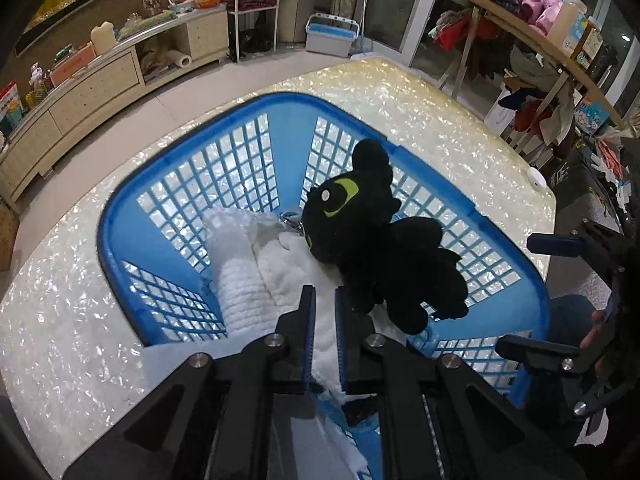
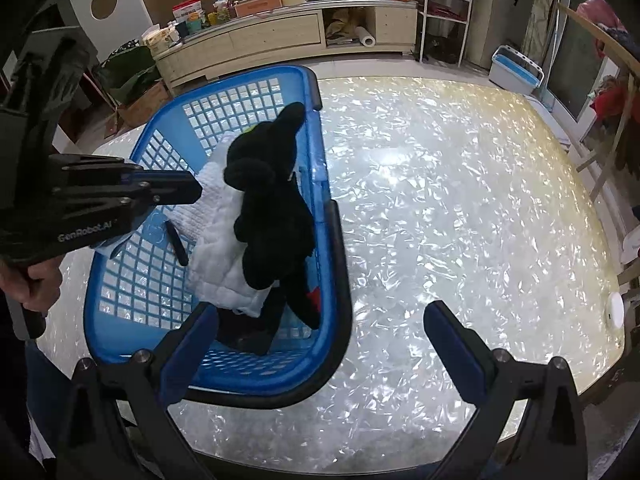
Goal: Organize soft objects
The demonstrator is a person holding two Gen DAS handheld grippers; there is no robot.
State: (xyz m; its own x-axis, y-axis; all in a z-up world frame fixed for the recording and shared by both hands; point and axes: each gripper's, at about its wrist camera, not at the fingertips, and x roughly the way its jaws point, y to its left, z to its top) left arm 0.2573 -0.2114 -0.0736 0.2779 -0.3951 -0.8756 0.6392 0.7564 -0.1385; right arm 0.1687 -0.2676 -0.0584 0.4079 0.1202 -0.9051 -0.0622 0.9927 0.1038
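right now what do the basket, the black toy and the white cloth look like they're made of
Basket: glossy blue moulded plastic, going by its rigid lattice walls and shiny rim. Black toy: plush fabric, matte and fuzzy, probably stuffed. White cloth: soft textile with a waffle-like quilted texture, possibly cotton; the left gripper's jaws pinch it.

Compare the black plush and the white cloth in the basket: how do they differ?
The plush is black with a green eye; the cloth is plain white and quilted. The plush is a shaped toy lying on top; the cloth is crumpled beneath it. The left gripper pinches the cloth, not the plush. Both are soft and sit inside the blue basket.
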